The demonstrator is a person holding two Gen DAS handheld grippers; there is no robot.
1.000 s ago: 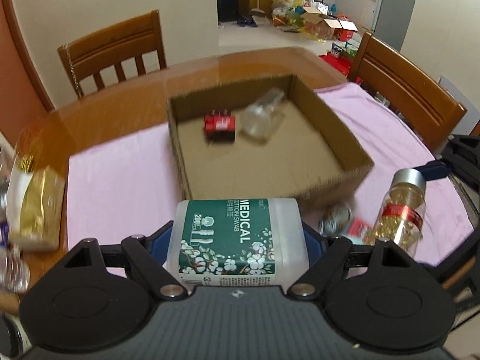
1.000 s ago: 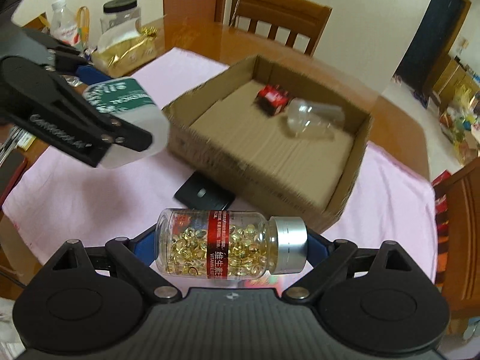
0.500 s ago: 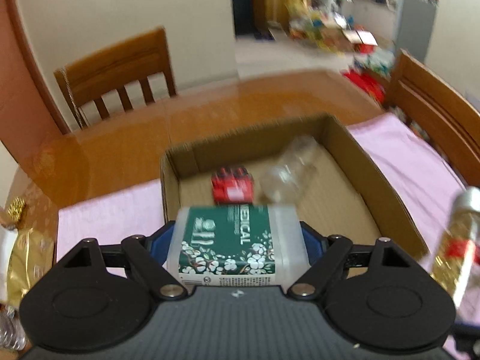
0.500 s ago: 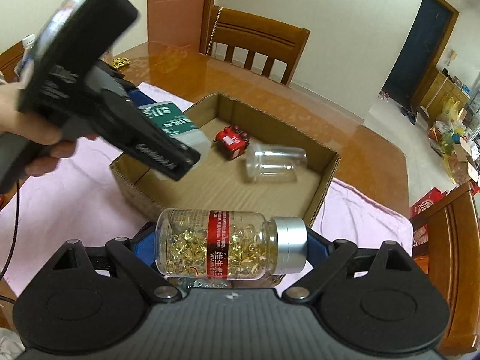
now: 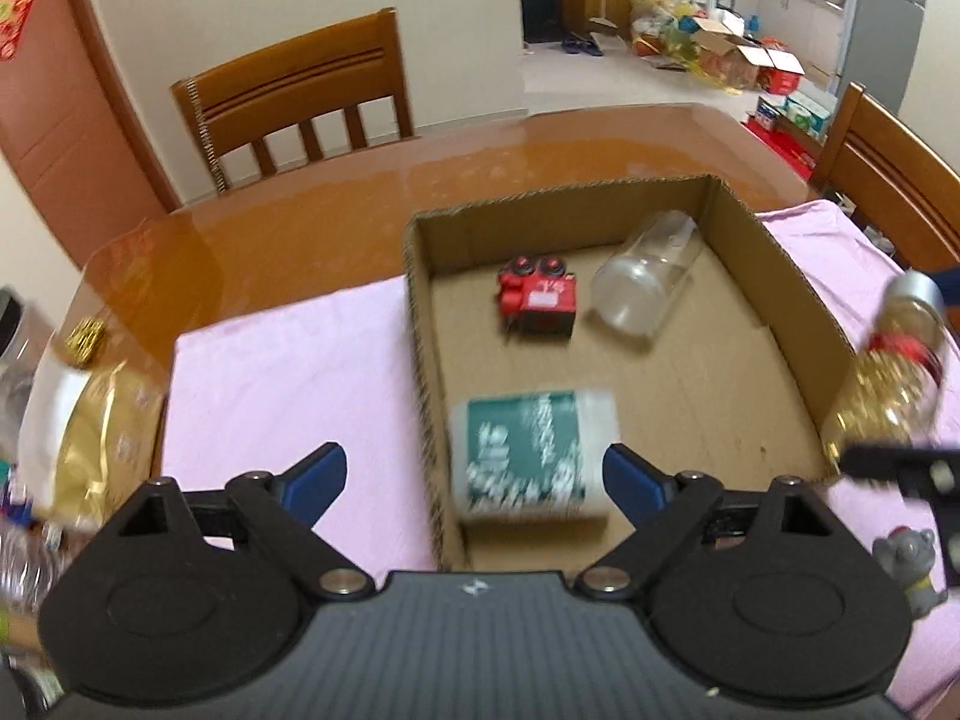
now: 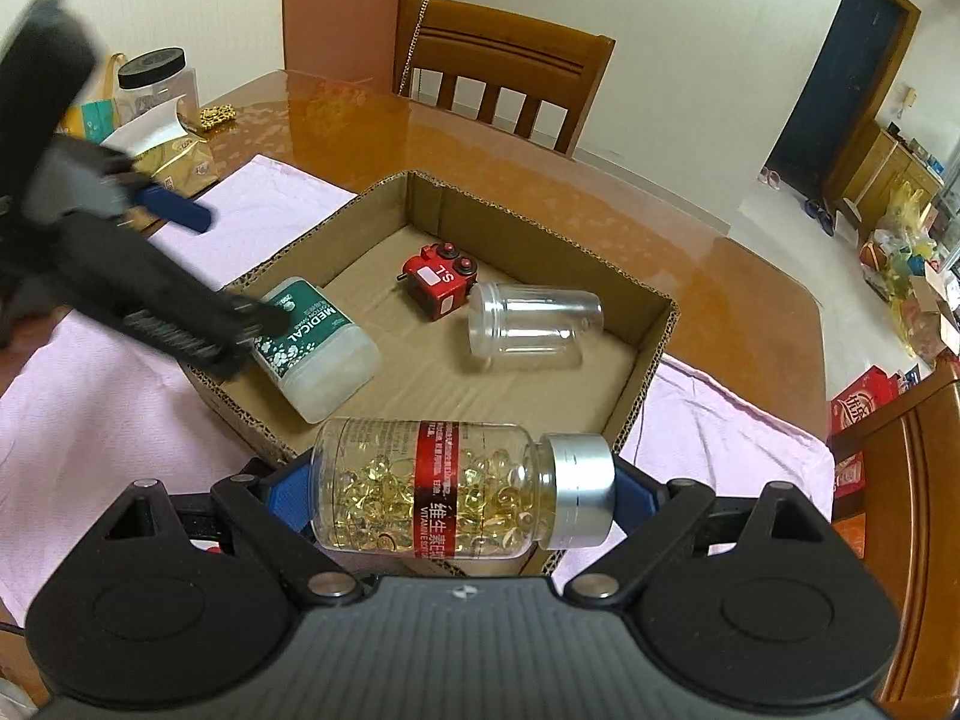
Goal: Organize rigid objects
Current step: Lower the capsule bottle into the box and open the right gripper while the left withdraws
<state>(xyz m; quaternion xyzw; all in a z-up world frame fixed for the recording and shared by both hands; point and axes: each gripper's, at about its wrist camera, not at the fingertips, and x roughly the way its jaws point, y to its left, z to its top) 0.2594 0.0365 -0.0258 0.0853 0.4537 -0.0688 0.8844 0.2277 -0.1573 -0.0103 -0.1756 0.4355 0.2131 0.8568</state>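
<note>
A cardboard box (image 5: 774,267) (image 6: 651,354) sits on a pink cloth. In it lie a red toy train (image 5: 538,299) (image 6: 441,280), a clear empty jar (image 5: 648,282) (image 6: 531,324) and the green-labelled cotton swab box (image 5: 534,456) (image 6: 315,339). My left gripper (image 5: 474,477) is open above the box's near left corner, the swab box free between its fingers. My right gripper (image 6: 462,489) is shut on a bottle of golden capsules (image 6: 462,489) (image 5: 888,372), held sideways at the box's right edge.
A gold snack bag (image 5: 90,426) (image 6: 174,159) and a black-lidded jar (image 6: 159,84) stand at the table's left end. A small grey figurine (image 5: 909,558) stands on the cloth at the right. Wooden chairs (image 5: 300,102) (image 6: 504,75) stand behind the table.
My left gripper moved over the box, opened and let go of the swab box, which now lies in the box. My right gripper brought the capsule bottle up to the box's edge.
</note>
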